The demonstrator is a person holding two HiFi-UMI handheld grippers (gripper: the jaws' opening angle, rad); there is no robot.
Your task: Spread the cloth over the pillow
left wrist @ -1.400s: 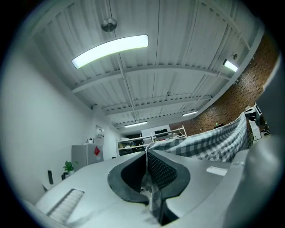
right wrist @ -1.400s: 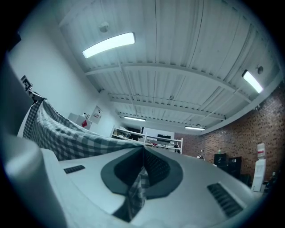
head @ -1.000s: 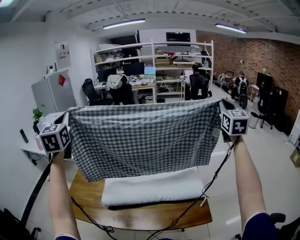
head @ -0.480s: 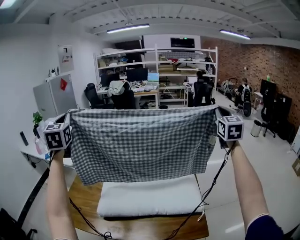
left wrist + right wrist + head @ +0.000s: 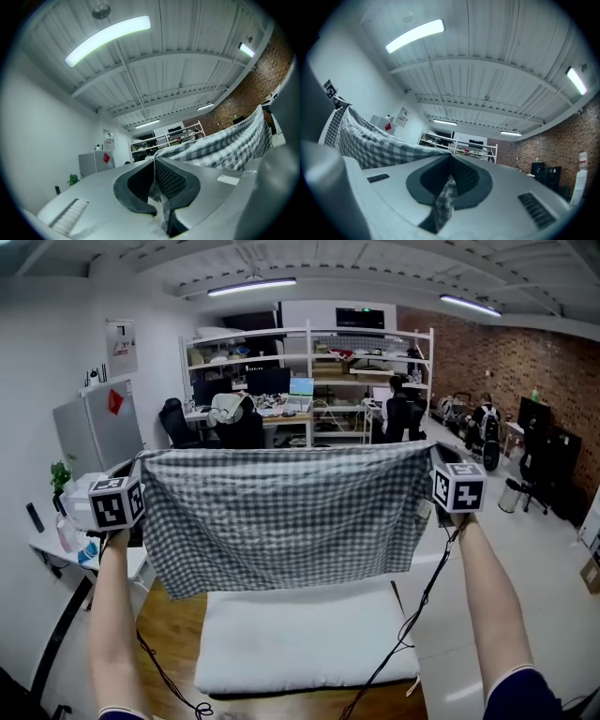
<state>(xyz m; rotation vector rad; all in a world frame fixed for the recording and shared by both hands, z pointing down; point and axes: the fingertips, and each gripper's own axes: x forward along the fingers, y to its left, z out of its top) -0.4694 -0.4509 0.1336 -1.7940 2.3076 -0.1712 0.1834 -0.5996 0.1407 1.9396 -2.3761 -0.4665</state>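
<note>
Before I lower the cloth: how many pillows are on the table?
1. One white pillow lies on the wooden table, below the hanging checked cloth. The cloth screens the table's far side, so another could be hidden there.

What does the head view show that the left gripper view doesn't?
Head view only: the cloth stretched full width between the left gripper and the right gripper, with the pillow on the table below its hanging edge.
Left gripper view only: that gripper's jaws close up, shut on a cloth corner, with the fabric pinched between the pads.
Both: the checked cloth, the fridge, the shelves and the ceiling lights.
</note>
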